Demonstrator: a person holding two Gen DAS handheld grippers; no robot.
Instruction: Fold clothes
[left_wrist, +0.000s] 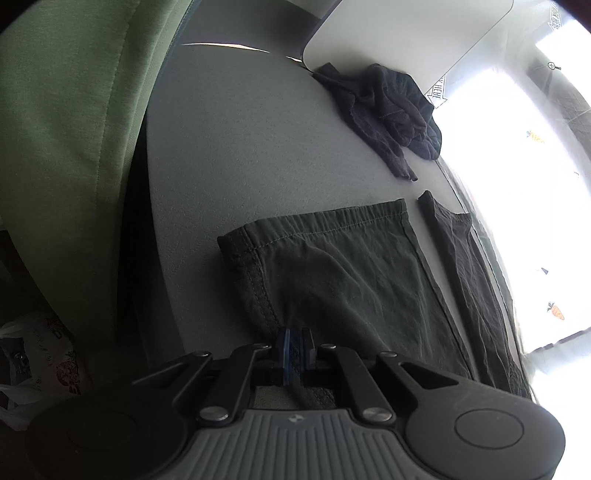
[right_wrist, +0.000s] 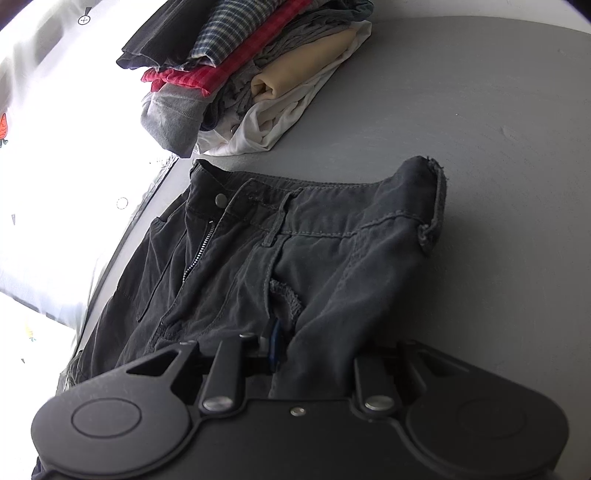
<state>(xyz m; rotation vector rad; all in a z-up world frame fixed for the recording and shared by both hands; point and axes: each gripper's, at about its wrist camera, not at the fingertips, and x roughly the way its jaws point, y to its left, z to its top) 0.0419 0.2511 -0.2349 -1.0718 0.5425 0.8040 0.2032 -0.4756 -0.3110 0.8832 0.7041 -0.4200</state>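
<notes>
Fingers (left_wrist: 295, 341) clamped on trousers (left_wrist: 351, 269)

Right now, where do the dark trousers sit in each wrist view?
Left wrist: dark trousers, centre to lower right, hem ends facing away, fabric pinched in the left tool.
Right wrist: dark trousers fill the centre, waistband and zipper showing, fabric caught in the right tool.
Shared landmark: the grey table.
</notes>
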